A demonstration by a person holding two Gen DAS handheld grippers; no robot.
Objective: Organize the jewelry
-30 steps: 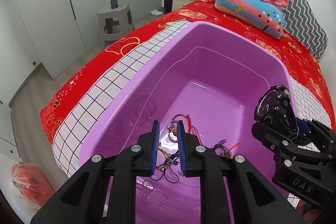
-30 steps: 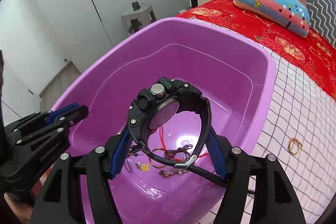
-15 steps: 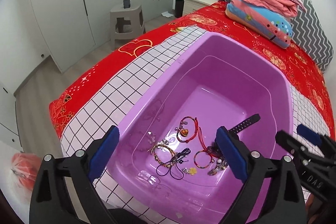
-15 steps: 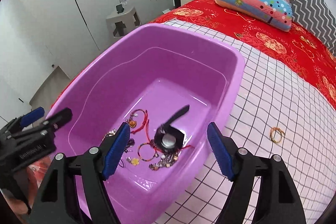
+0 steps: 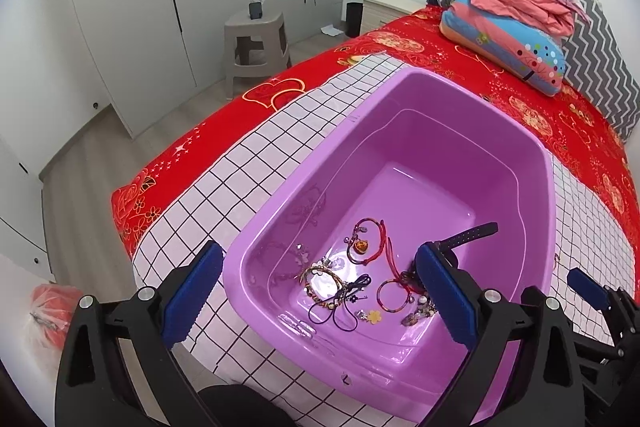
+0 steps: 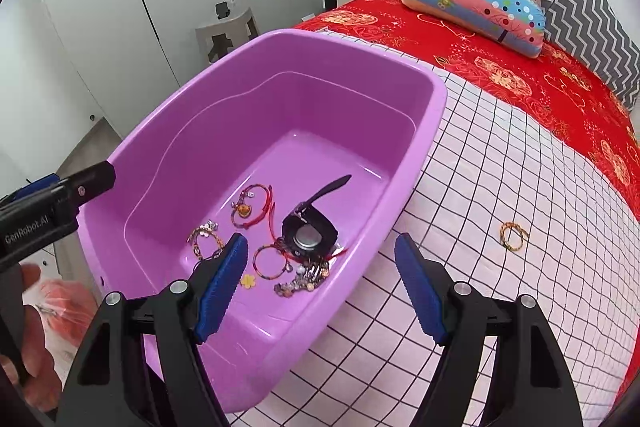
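A purple tub (image 5: 404, 79) (image 6: 360, 51) stands on the bed's checked cloth. On its floor lie several bracelets (image 5: 366, 241) (image 6: 252, 207) and charms, and a black watch (image 6: 310, 233) face down, its strap (image 5: 472, 233) pointing away. My left gripper (image 5: 320, 291) is open and empty above the tub's near end. My right gripper (image 6: 320, 279) is open and empty above the tub's near right rim. One orange bracelet (image 6: 512, 235) lies on the cloth right of the tub.
The white checked cloth (image 6: 500, 167) covers a red bedspread (image 5: 540, 107). Folded quilts (image 5: 508, 27) and a zigzag pillow sit at the bed's head. A grey stool (image 5: 256, 47) and white wardrobes stand beyond the bed. A red bag (image 5: 52, 311) lies on the floor.
My right gripper opened and let the black watch drop into the tub. My left gripper opened too. Both have pulled back and up from the tub.
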